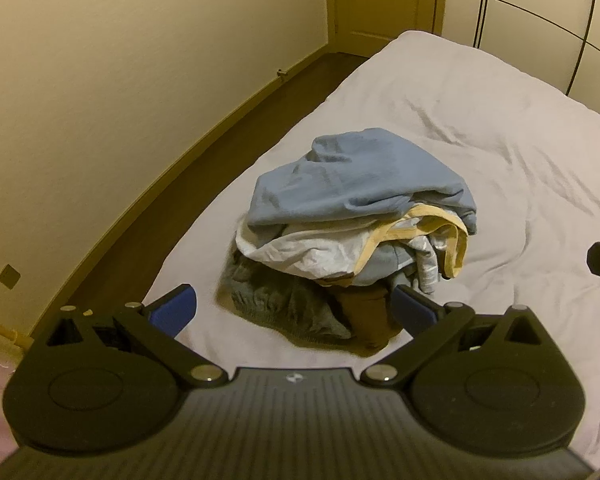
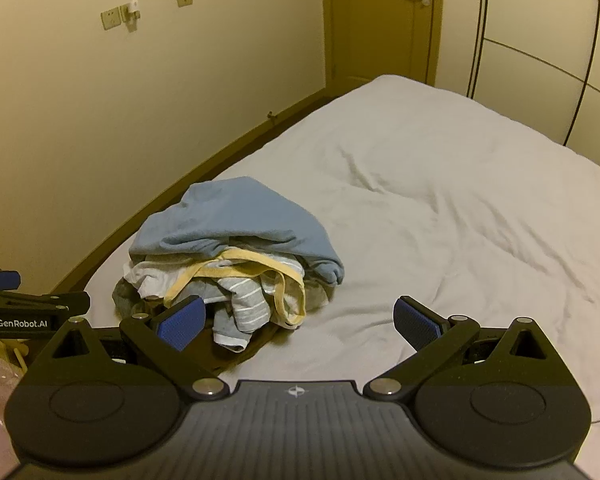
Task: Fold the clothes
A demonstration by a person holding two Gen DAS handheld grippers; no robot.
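A heap of clothes lies on the bed near its left edge. A light blue garment [image 1: 360, 180] [image 2: 236, 216] covers the top. Under it sit a white piece with yellow trim [image 1: 380, 240] [image 2: 236, 268], a grey striped piece [image 2: 244, 308], a grey garment [image 1: 280, 304] and a brown one [image 1: 368, 316]. My left gripper [image 1: 294, 312] stands open just short of the heap, blue pads wide apart, nothing between them. My right gripper [image 2: 298, 320] is open too, to the right of the heap, over bare sheet. The left gripper's side [image 2: 24, 308] shows at the right wrist view's left edge.
The bed [image 1: 480, 140] [image 2: 440, 200] carries a wrinkled white sheet, with wide bare sheet right of the heap. A cream wall [image 1: 120, 100] and a dark floor strip [image 1: 204, 152] run along the bed's left side. A door [image 2: 384, 20] and wardrobe panels [image 2: 540, 60] stand behind.
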